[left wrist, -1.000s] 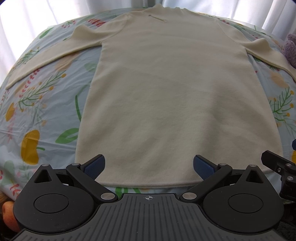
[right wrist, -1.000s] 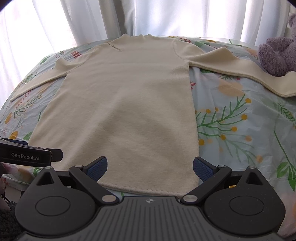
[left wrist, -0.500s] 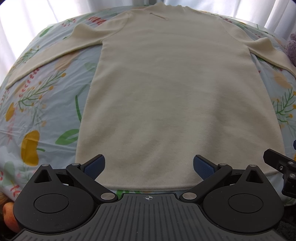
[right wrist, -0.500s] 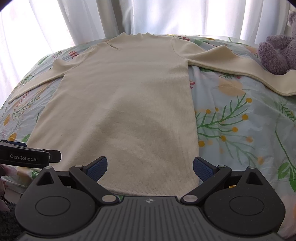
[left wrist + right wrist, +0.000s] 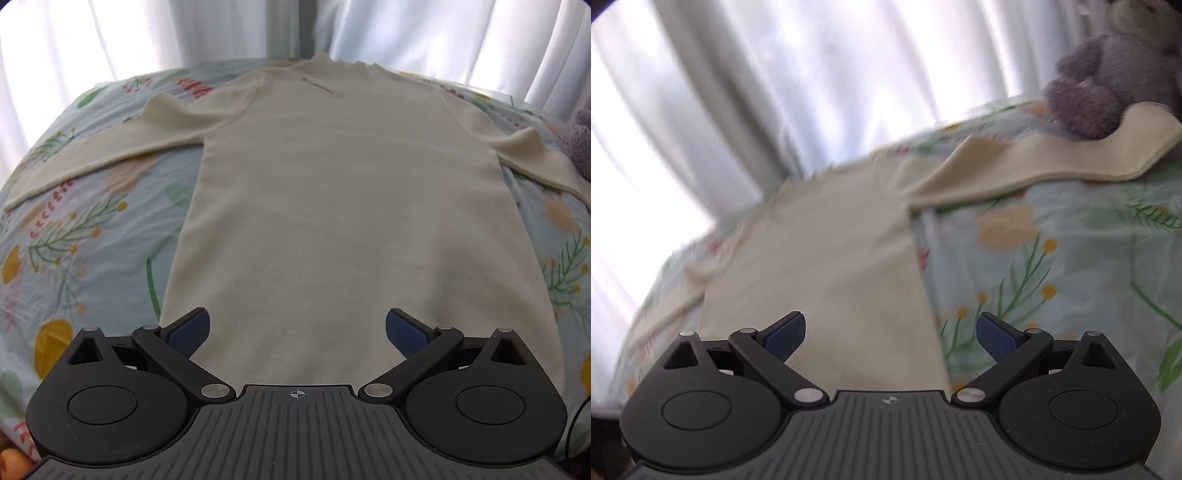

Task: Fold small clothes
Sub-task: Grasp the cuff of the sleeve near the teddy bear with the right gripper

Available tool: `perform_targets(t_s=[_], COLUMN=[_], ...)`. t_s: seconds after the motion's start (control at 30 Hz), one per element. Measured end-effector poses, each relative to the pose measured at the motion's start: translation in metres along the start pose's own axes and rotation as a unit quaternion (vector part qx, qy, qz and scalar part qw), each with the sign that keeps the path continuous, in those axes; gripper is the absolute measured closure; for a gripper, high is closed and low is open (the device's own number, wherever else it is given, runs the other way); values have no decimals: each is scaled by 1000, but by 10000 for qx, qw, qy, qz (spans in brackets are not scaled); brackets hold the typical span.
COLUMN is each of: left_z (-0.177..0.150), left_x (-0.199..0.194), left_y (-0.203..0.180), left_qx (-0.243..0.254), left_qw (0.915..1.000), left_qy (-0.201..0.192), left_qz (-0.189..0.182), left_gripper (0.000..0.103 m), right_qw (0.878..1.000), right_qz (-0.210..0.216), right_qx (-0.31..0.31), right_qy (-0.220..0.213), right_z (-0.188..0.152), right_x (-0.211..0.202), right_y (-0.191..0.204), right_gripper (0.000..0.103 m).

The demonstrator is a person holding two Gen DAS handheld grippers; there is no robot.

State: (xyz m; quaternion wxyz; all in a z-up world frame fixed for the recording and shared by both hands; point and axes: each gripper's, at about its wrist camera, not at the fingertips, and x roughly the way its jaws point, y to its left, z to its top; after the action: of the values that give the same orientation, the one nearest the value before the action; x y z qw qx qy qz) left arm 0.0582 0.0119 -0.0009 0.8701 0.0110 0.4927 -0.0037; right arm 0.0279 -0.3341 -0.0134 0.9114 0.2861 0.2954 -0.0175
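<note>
**Sweater flat on bed, both grippers empty**

The cream sweater (image 5: 343, 221) lies spread face-up on the floral bed (image 5: 92, 229), hem nearest you, collar far, long axis running straight away from both grippers. Your left gripper (image 5: 297, 332) hangs over the hem, jaws spread, grasping nothing. Your right gripper (image 5: 890, 332) is likewise released, angled toward the right sleeve (image 5: 1034, 162), whose cuff touches the purple plush toy (image 5: 1108, 81). Judged nearer, the right should take that sleeve.
</note>
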Motion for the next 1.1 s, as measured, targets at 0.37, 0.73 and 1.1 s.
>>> perform_targets(t_s=[0.37, 0.73, 1.1], left_z=[45, 57, 75], left_x=[37, 64, 64], left_y=[11, -11, -12], left_qx=[-419, -208, -89], left_qw=[9972, 9987, 9966], left_qy=[-380, -164, -363], left_qz=[-495, -441, -739], left_gripper=[0, 0, 0], right_qw=[9697, 9500, 9596], right_qz=[-1173, -2046, -2275], right_qx=[1842, 1971, 380], right_qy=[-1093, -1292, -1612], right_z=[98, 121, 144], right_x=[40, 68, 70], right_y=[-150, -213, -145], right_gripper=[20, 71, 97])
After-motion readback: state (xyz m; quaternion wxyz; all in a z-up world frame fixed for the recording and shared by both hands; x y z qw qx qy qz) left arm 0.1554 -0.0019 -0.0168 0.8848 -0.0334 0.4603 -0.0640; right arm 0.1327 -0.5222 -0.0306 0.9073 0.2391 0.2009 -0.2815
